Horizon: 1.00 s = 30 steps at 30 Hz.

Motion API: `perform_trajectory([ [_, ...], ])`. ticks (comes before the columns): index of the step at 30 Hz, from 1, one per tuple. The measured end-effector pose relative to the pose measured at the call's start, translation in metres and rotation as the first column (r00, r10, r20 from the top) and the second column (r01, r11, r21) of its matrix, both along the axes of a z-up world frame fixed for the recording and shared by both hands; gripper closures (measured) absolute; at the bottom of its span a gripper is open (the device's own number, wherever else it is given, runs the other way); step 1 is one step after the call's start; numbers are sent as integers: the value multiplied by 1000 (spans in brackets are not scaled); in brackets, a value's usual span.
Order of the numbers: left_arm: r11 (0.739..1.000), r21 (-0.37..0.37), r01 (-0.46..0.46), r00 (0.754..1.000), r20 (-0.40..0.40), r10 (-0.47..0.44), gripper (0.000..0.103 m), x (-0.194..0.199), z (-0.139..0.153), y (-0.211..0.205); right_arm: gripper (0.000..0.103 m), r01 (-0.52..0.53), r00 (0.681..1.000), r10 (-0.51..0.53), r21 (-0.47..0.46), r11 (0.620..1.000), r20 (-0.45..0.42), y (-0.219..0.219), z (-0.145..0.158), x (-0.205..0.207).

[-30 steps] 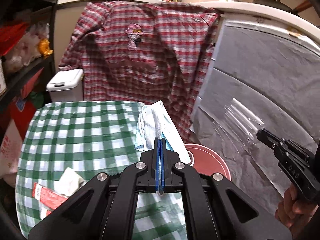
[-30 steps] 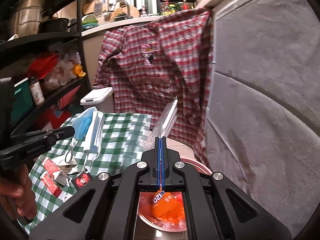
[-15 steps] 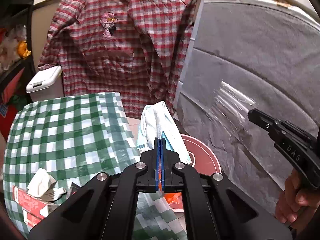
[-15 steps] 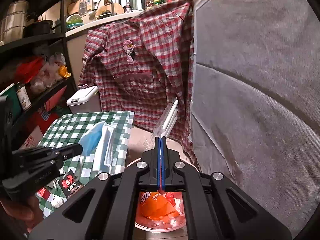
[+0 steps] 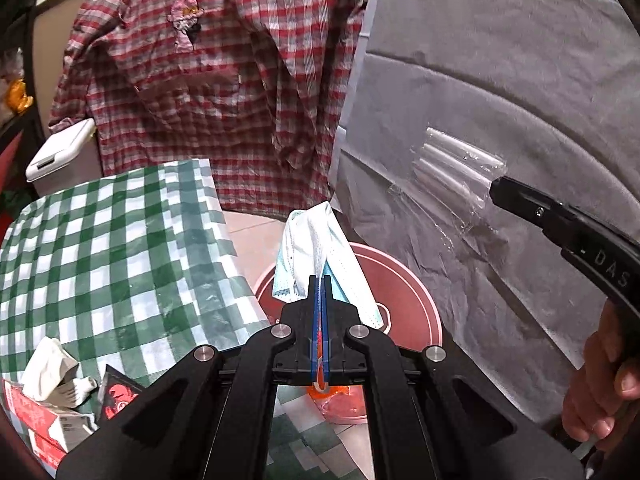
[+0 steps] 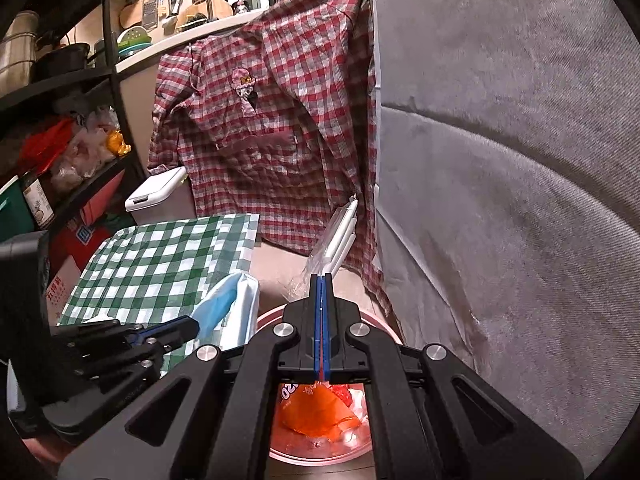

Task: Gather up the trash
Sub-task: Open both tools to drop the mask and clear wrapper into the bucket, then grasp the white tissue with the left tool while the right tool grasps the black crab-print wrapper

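Observation:
My left gripper is shut on a crumpled white and blue face mask, hanging above the red bin. My right gripper is shut on a clear plastic wrapper holding white sticks, also above the red bin. In the left wrist view that wrapper sticks out from the right gripper. The face mask and left gripper show low on the left in the right wrist view. An orange snack bag lies inside the bin.
A green checked tablecloth covers the table left of the bin, with a crumpled tissue and red and white cartons at its near corner. A plaid shirt hangs behind. Grey sofa fabric fills the right. A white lidded bin stands behind the table.
Both grippers have moved right and down, from over the table to above the red bin. The mask and the wrapper stay gripped.

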State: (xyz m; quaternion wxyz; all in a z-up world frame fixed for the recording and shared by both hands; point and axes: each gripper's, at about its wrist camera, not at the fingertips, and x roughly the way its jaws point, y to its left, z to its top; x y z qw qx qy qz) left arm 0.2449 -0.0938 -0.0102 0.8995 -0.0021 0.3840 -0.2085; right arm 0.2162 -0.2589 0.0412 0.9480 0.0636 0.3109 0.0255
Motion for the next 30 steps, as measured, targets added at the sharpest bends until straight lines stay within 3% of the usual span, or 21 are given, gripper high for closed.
perform_trajectory([
  [7, 1000, 4, 14, 999, -51, -14, 102, 10, -13, -5, 98, -9, 999, 9, 9, 1000, -47, 1, -9, 8],
  [11, 1000, -25, 11, 996, -85, -13, 92, 14, -16, -1, 67, 5, 997, -5, 10, 1000, -79, 1, -15, 12],
  [21, 999, -45, -6, 998, -55, 3, 92, 7, -4, 11, 66, 6, 999, -5, 7, 1000, -35, 2, -7, 7],
  [30, 996, -53, -70, 997, 25, 71, 92, -12, 28, 66, 66, -56, 997, 56, 0, 998, 46, 29, 5, -11],
])
